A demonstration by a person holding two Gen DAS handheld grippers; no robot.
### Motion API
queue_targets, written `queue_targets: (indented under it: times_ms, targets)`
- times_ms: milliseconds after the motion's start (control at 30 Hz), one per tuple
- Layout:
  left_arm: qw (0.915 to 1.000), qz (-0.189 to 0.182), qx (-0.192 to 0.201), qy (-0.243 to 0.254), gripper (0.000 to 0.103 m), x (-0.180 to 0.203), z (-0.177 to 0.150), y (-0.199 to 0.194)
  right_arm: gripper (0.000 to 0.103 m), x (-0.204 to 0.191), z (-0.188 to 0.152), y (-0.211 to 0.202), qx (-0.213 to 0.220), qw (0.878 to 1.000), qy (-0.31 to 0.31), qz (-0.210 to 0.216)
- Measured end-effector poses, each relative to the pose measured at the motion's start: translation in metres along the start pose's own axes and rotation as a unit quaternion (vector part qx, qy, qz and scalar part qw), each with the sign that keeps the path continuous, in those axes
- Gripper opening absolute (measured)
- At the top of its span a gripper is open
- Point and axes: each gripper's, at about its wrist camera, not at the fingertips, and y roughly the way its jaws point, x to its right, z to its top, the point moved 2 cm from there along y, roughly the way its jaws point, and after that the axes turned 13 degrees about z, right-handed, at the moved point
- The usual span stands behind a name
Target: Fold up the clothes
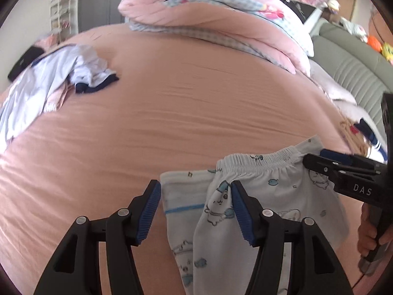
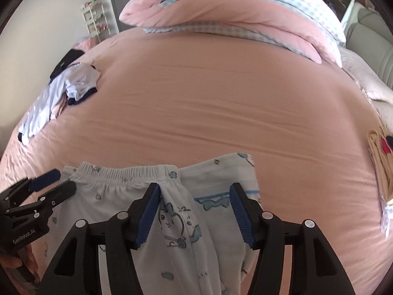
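In the left wrist view, the left gripper (image 1: 195,189) is being held at 6 o'clock with its jaws spread wide and nothing clamped. White cartoon-print pants (image 1: 270,179) are lying on the pink bed sheet (image 1: 184,110) at 5 o'clock, and one leg is being straddled by the blue pads. The right gripper (image 1: 313,158) is being held at 3 o'clock against the elastic waistband by a hand (image 1: 368,236). A pale blue garment (image 1: 49,78) is lying crumpled at 10 o'clock, and a folded quilt (image 1: 208,12) at 12.

In the right wrist view, the right gripper's jaws are being kept released, with the pants lying bunched between them at 6 o'clock. The left gripper is showing at 8 o'clock beside the waistband's end. A folded pile (image 2: 380,159) is sitting at 3 o'clock.
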Motion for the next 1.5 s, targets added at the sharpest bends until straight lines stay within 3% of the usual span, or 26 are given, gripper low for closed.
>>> queue_targets:
  times_ms: [133,200,333,433,567,667,800,900,967,1033,1167,1233,1300,1400,1467,1500]
  targets:
    - [0.9991,-0.021,-0.015,-0.033,0.056,-0.008,-0.024,-0.029,0.059,0.021,-0.017,-0.025,0.009,1.0,0.026,-0.009]
    - [0.9974,-0.031,-0.045,-0.046,0.056,-0.013,-0.036,-0.026,0.065,0.031,-0.026,-0.034,0.006,0.999,0.042,-0.01]
    - [0.9931,-0.04,-0.096,-0.054,0.056,-0.014,-0.051,-0.011,0.065,0.054,-0.046,-0.034,-0.015,0.997,0.075,-0.014]
    - [0.9941,-0.046,-0.084,-0.052,0.06,-0.01,-0.051,-0.009,0.065,0.057,-0.052,-0.033,-0.022,0.996,0.087,0.023]
    - [0.9942,-0.058,-0.073,-0.053,0.067,-0.003,-0.051,-0.006,0.066,0.052,-0.053,-0.032,-0.038,0.996,0.072,0.043]
    - [0.9941,-0.068,-0.065,-0.054,0.067,0.002,-0.051,-0.003,0.066,0.047,-0.055,-0.02,-0.056,0.996,0.051,0.048]
    - [0.9938,-0.08,-0.054,-0.055,0.067,0.009,-0.051,0.0,0.079,0.044,-0.053,-0.004,-0.051,0.997,0.031,0.049]
    - [0.9934,-0.089,-0.046,-0.056,0.067,0.014,-0.051,0.003,0.08,0.04,-0.049,0.001,-0.059,0.997,0.014,0.041]
    - [0.9938,-0.084,-0.046,-0.057,0.059,0.012,-0.05,0.003,0.079,0.04,-0.048,-0.001,-0.062,0.997,0.017,0.053]
    - [0.9937,-0.08,-0.05,-0.061,0.038,0.007,-0.049,0.005,0.078,0.046,-0.048,-0.01,-0.054,0.994,0.043,0.088]
    - [0.9832,-0.124,-0.07,-0.114,0.036,-0.011,-0.049,0.013,0.078,0.056,-0.047,-0.033,-0.012,0.988,0.088,0.123]
    - [0.9813,-0.13,-0.071,-0.123,0.036,-0.013,-0.049,0.015,0.078,0.05,-0.045,-0.037,-0.011,0.988,0.079,0.135]
    - [0.9834,-0.124,-0.068,-0.115,0.036,-0.01,-0.049,0.014,0.078,0.038,-0.045,-0.024,-0.05,0.993,0.032,0.106]
    - [0.9872,-0.111,-0.062,-0.095,0.036,-0.005,-0.049,0.013,0.077,0.032,-0.053,-0.001,-0.088,0.995,-0.049,-0.006]
    - [0.9879,-0.109,-0.062,-0.091,0.036,-0.004,-0.049,0.013,0.077,0.046,-0.053,-0.005,-0.075,0.997,-0.007,0.01]
    - [0.9881,-0.109,-0.061,-0.09,0.036,-0.004,-0.049,0.013,0.077,0.053,-0.052,-0.009,-0.064,0.998,0.015,-0.004]
